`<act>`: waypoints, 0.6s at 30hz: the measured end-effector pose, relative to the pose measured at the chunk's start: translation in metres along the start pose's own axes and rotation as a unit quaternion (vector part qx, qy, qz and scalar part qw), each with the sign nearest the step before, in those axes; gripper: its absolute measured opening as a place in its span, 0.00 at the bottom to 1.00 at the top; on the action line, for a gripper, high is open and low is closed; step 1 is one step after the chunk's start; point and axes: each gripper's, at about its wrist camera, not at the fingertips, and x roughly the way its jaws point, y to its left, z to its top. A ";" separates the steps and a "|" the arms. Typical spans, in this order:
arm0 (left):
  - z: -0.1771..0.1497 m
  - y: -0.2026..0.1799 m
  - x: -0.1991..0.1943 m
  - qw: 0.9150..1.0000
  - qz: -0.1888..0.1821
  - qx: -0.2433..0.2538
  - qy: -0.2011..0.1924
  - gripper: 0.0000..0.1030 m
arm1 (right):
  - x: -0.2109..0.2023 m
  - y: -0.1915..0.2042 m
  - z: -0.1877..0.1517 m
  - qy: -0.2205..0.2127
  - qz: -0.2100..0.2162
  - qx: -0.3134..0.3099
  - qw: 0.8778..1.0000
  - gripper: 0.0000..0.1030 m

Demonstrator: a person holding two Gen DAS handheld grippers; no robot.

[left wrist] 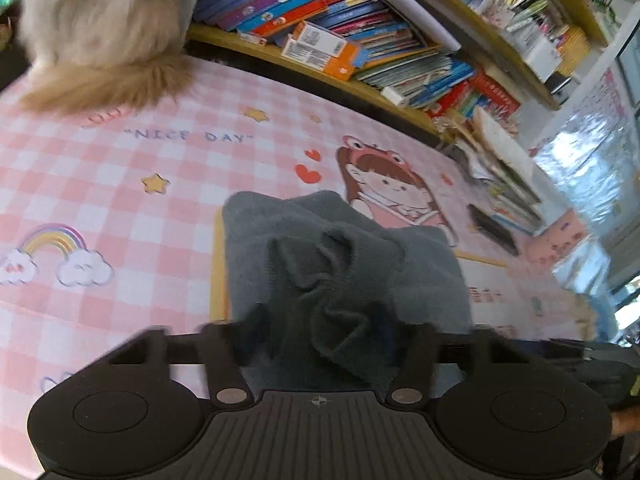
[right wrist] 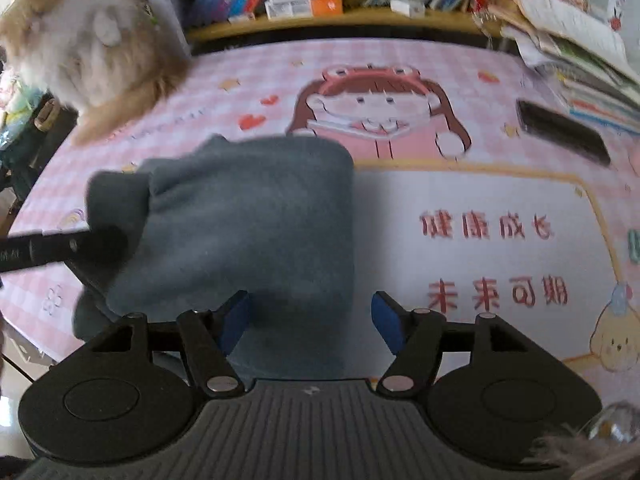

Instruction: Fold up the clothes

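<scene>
1. The grey garment lies folded into a block on the counter, over the pink checked mat, at the middle of the right wrist view.
2. The left gripper has its fingers closed on a bunched fold of the garment; seen from the right wrist, it enters at 9 o'clock.
3. The right gripper has its fingers spread wide, with the garment's near edge between them, ungripped.
4. A fluffy cat sits at 11 o'clock.
5. Books fill the shelf at 12 o'clock.
6. A dark phone lies at 2 o'clock, well apart from the garment.
</scene>
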 end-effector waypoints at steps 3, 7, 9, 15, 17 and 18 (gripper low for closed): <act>0.000 -0.018 -0.012 0.999 -0.016 0.036 -0.015 0.14 | 0.005 -0.005 0.002 0.001 0.011 0.013 1.000 0.68; 0.009 -0.037 -0.064 0.992 -0.074 0.041 -0.093 0.12 | 0.000 -0.011 0.010 -0.015 0.029 0.033 0.999 0.70; 0.014 -0.027 -0.084 0.991 -0.072 0.010 -0.114 0.12 | -0.005 -0.013 0.016 -0.027 0.051 0.043 0.997 0.74; -0.018 0.051 -0.039 0.996 0.023 -0.082 -0.006 0.33 | 0.004 -0.005 0.019 -0.002 0.079 0.034 0.996 0.73; -0.020 0.053 -0.044 0.994 -0.008 -0.100 -0.031 0.49 | 0.011 0.001 0.017 0.014 0.077 0.020 0.997 0.72; -0.020 0.055 -0.046 0.993 -0.023 -0.109 -0.043 0.56 | 0.013 0.002 0.016 0.017 0.079 0.017 0.997 0.72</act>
